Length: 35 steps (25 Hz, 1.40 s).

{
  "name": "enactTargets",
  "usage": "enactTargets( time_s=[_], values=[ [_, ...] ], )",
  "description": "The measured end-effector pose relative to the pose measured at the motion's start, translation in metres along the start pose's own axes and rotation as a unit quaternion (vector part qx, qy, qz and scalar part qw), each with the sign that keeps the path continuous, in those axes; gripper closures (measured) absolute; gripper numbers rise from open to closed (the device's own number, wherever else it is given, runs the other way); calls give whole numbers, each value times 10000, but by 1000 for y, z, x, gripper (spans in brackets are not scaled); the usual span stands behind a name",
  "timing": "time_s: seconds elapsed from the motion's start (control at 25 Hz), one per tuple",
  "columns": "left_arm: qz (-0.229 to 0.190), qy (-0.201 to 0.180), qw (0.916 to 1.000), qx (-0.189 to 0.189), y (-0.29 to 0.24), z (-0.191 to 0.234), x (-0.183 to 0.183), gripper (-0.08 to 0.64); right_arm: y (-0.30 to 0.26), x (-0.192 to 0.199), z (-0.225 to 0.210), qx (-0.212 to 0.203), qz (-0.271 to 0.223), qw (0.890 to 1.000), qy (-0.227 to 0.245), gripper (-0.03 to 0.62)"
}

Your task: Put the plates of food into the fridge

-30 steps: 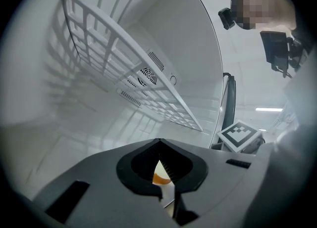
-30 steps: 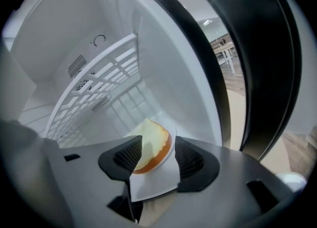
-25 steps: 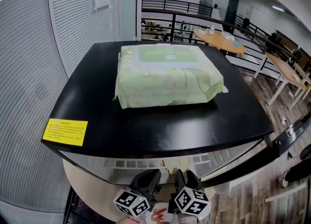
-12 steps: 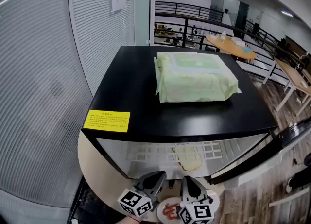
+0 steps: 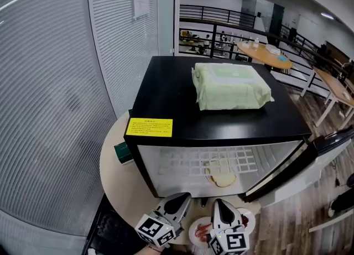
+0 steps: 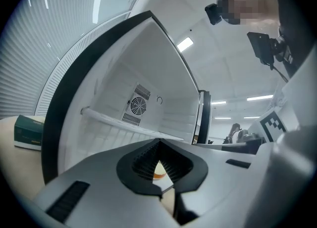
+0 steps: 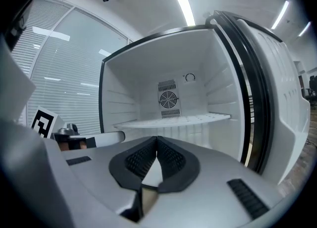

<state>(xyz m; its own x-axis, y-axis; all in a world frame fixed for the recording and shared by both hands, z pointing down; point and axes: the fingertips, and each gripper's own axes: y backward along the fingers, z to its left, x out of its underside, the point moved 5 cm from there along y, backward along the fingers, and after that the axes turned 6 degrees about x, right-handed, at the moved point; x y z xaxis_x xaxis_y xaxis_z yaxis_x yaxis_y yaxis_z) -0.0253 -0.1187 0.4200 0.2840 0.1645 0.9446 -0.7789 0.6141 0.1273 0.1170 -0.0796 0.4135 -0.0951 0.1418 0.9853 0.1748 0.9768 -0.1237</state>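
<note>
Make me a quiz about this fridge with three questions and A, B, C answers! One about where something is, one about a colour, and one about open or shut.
1. Where is the green pack?
A. on top of the fridge
B. inside the fridge
C. on the floor

2. What colour is the sticker on the fridge top?
A. red
B. yellow
C. blue

3. How is the fridge door?
A. shut
B. open
C. taken off

Answers:
1 A: the pack lies on the black top.
2 B: the sticker is bright yellow, at the front corner.
3 B: the door is swung aside, so the shelf and a plate inside show.
</note>
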Motion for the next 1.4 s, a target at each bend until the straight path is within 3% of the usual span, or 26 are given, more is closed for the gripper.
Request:
enactTargets(
  time_s=[0.56,0.8,1.4],
  values=[
    [-284,-77,9996,-2,22,-18,-23,554,20,-28,27,-86,-110,9999,92,584],
    [-313,-131,9994,47,26,-24,-28,554,25,-24,31,-208,-158,9996,137,584],
    [-415,-106,9990,154,35,-35,-34,554,45,-27,40,-50,-198,9998,86,584]
  ],
)
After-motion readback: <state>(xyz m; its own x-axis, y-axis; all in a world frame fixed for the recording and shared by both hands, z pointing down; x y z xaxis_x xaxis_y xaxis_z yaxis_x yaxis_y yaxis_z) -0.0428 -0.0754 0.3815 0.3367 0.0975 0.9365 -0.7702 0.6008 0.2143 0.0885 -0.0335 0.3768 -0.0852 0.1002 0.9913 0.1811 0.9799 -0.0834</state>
